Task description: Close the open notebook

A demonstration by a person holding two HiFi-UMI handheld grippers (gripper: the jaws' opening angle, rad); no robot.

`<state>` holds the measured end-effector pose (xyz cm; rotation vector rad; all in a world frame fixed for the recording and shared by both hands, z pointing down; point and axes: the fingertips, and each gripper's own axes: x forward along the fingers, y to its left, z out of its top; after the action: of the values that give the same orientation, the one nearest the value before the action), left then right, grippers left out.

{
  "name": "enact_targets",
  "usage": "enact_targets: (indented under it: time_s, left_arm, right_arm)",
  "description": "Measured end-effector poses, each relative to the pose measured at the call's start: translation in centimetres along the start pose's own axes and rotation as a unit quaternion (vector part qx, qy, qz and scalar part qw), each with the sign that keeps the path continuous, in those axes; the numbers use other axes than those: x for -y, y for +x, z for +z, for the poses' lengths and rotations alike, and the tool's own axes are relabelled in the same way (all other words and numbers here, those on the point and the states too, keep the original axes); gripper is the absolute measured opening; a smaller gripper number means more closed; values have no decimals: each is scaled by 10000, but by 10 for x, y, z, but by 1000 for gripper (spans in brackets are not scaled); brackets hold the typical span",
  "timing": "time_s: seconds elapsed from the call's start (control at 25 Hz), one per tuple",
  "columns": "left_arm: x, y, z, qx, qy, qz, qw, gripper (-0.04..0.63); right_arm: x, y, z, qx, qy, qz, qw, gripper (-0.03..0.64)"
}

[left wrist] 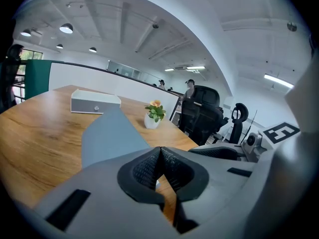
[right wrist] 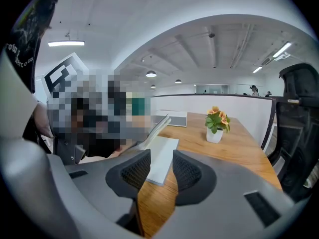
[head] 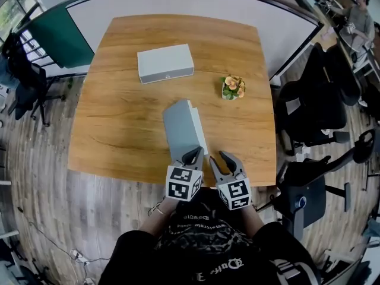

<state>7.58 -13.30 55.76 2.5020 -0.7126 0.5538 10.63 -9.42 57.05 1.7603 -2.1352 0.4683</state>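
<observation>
The raised notebook cover (head: 181, 129) is best tipped shut slowly with the left hand-held gripper (head: 195, 154), jaws together. The right hand-held gripper (head: 218, 157), half-parted and empty, should be kept clear.

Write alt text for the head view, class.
A grey notebook lies half open on a wooden table, the shut left gripper and open right gripper at its near edge. A white box and potted flower stand beyond.

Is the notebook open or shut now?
Half open: its grey cover stands tilted up over the white pages, which lie flat.
</observation>
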Motion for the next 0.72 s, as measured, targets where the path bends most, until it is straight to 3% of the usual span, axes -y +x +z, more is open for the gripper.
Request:
enact_targets:
  time_s: [0.2,0.56,0.72]
  left_arm:
    - [1,22,0,-202,298,-10,9994,19]
    - [-19,48,-44,-967,-163,88,9951,18]
    - [-18,47,-47,-971,-96,71,9952,18]
  right_arm:
    - [10,-2,-1,-10,36,-143,9999,146]
    - [22,2,-6,-57,136,-207,9997,144]
    - [26,3,-3,-36,135,-213,9997,144]
